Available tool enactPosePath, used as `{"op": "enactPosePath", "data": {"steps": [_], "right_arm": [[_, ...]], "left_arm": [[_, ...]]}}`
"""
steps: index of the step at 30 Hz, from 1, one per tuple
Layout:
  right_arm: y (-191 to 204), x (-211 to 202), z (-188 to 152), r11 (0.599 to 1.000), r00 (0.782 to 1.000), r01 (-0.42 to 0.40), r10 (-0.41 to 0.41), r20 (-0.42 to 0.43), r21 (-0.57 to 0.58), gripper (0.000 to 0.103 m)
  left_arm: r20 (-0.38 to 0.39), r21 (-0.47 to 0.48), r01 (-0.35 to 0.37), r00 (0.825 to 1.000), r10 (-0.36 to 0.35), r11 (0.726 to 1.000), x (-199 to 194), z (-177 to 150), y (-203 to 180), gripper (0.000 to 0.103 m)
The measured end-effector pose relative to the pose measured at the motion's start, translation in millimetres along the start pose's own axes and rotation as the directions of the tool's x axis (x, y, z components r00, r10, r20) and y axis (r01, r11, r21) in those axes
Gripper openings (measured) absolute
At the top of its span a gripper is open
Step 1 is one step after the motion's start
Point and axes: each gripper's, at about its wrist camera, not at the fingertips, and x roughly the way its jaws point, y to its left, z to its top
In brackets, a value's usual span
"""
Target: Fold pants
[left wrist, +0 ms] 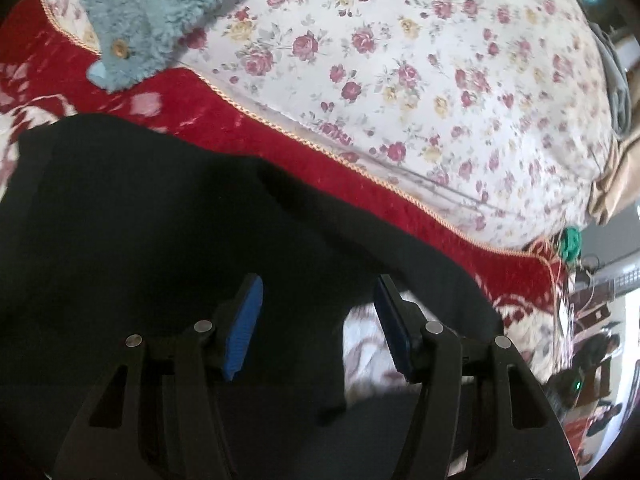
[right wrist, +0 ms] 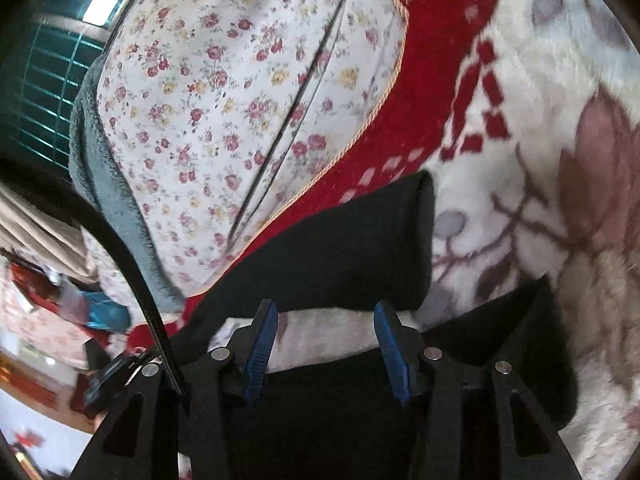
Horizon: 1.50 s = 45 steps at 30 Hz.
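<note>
Stood apart, both pairs of blue pads, with nothing pinched: left gripper [left wrist: 318,326] spread above black pants [left wrist: 160,220], right gripper [right wrist: 326,350] spread over a pale strip of blanket showing between two black layers of the same pants [right wrist: 340,240]. No cloth pressed by either, as far as could be seen; judged a release after a fold, or a reach toward the next edge, not settled which.

Lay flat on a red and white patterned blanket [right wrist: 540,120], dark fabric spread low and wide in the left view, a rounded end, cuff or folded edge unclear, pointing away in the right view. Bordered the blanket, just beyond its corded red edge, a floral sheet [left wrist: 440,80]. Rested up at the far corner, well apart, a teal fleece garment [left wrist: 152,12] with wooden buttons. Open blanket left to the right of the dark fabric for sliding or turning; bed's edge and room clutter close along the outer sides.
</note>
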Motion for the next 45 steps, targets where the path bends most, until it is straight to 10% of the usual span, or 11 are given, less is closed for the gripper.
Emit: {"op": "enactPosePath", "data": {"steps": [17,30,33,36,45], "right_arm": [[-4.0,16.3,-7.0,0.989,0.996,0.004,0.01,-0.091,0.15,0.053],[-22.9,40.7,25.5,0.971,0.997,0.012,-0.03,0.07,0.241,0.053],[-31.3,43.8,30.4,0.974,0.993,-0.057,0.033,0.113,0.219,0.023],[-40.7,45.6,27.1,0.963,0.986,-0.133,0.104,0.133,0.236,0.009],[3.0,4.9,31.0,0.985,0.974,-0.165,0.157,0.164,0.042,0.005]], "left_arm": [[-0.037,-0.172,-0.005,0.999,-0.001,0.985,41.5,28.7,17.6,0.058],[-0.043,-0.188,-0.044,0.998,0.037,0.981,81.1,56.2,6.8,0.058],[-0.016,-0.196,-0.015,1.0,0.012,0.98,87.7,60.9,10.1,0.057],[-0.013,-0.177,-0.066,0.998,0.065,0.982,95.6,65.5,16.1,0.01],[0.079,-0.053,-0.023,0.996,0.027,0.998,47.1,51.5,7.7,0.004]]}}
